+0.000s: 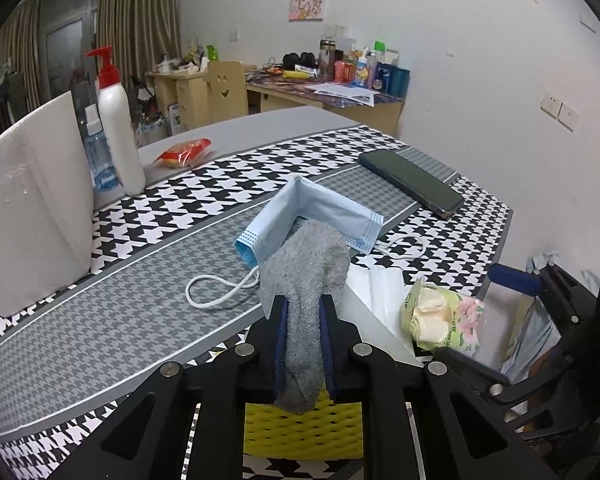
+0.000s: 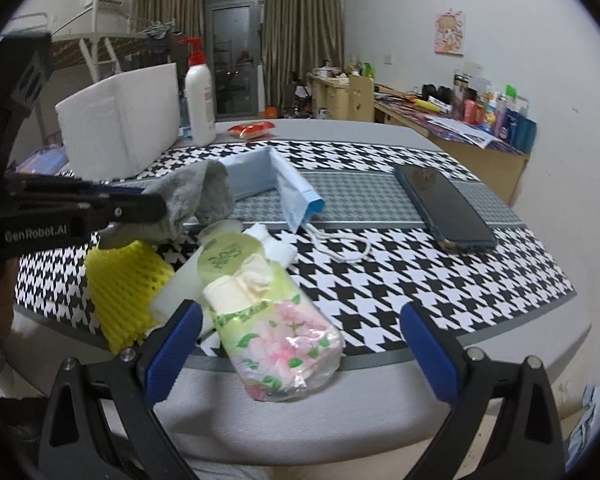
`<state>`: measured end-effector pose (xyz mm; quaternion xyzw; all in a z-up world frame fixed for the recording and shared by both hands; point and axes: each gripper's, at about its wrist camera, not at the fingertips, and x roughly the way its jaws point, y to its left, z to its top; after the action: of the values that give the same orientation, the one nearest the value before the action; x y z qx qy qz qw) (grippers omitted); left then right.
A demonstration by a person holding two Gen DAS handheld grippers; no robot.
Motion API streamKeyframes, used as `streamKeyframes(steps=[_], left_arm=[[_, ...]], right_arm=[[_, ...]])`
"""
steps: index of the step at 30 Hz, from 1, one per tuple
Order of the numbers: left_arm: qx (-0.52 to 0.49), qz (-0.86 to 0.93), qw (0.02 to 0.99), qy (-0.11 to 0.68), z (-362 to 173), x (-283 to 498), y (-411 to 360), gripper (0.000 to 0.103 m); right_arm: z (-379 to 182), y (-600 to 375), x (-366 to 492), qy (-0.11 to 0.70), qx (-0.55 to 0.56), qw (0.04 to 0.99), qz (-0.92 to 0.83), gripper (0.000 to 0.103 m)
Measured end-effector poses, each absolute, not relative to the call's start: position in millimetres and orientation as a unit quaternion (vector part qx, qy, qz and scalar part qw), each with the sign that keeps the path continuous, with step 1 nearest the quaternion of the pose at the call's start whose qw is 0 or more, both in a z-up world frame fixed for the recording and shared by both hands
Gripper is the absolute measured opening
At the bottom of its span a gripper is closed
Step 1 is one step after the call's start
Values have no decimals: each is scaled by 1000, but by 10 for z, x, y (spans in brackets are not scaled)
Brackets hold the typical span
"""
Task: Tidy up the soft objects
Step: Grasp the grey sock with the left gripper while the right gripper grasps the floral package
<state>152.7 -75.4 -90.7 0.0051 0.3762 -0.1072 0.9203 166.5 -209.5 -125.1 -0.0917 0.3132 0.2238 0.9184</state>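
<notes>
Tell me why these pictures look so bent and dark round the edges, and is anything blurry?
Left wrist view: fisheye lens curves the table edge and blackens the corners; the grey sock in the left gripper is sharp. Right wrist view: same bulge and dark rim; the tissue pack between the right gripper's open fingers looks slightly soft.

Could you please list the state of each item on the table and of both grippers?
left gripper: shut on the grey sock
grey sock: pinched, held up
right gripper: open, holding nothing
face mask: folded, lying flat
tissue pack: opened, tissues poking out
phone: screen dark, flat
pump bottle: upright
yellow foam net: lying loose
</notes>
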Motion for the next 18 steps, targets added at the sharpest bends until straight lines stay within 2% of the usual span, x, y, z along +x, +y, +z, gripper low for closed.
streamKeyframes(steps=[4,6,10,12,18], left_arm=[[2,-107,922,373,-885,1492,-723,17],[-3,-109,921,374,-885,1491,-696,17],[-7,-114,921,372,-871,1486,-679,16],[-6,-116,921,372,-869,1484,-673,16],[-13,-121,921,371,-855,1495,-648,15]], right_arm=[[-1298,-2032,1665,314,-111,916,221,100],[-1308,-2031,1671,315,-116,915,223,94],[-1349,-2037,1706,334,-116,906,231,73],[-1362,-2040,1714,339,-118,904,231,72],[-1289,-2081,1682,333,-113,906,237,57]])
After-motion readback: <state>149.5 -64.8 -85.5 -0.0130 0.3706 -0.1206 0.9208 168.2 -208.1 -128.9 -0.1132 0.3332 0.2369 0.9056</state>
